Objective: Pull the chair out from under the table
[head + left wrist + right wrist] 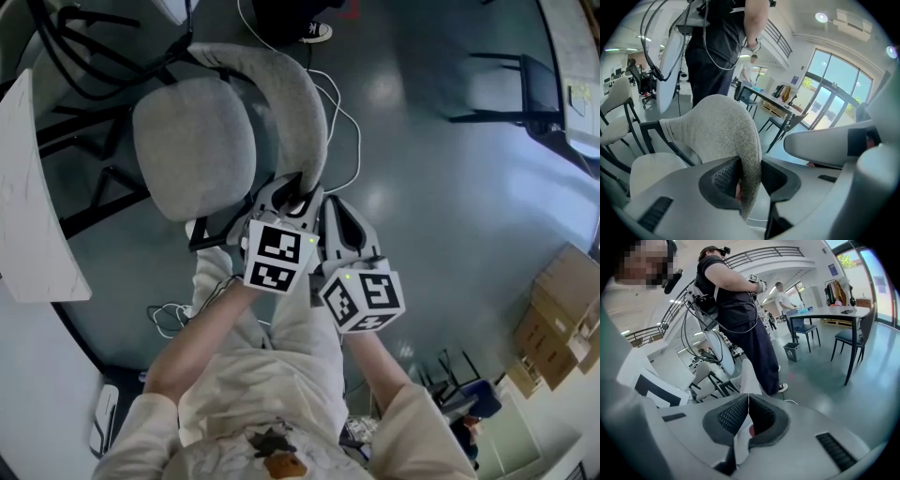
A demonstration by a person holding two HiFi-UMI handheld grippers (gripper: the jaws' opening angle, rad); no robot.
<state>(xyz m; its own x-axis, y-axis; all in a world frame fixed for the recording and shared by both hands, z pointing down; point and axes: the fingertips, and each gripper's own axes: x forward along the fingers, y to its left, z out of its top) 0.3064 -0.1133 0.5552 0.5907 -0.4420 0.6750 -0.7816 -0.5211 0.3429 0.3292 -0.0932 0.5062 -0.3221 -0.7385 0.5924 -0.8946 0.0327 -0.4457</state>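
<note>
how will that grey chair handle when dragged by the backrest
Likely drags, not rolls: the chair shows a black frame, no castors in view. The left gripper clamps the padded backrest, so padding may give and the chair may tip.

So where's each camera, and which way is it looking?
Head view: on the person's head, looking down at the backrest; both sleeves, left gripper and right gripper show.
Left gripper view: rides that gripper, facing along its jaws, shut on the backrest.
Right gripper view: likewise, its jaws on the backrest's edge.
All three share the backrest.
</note>
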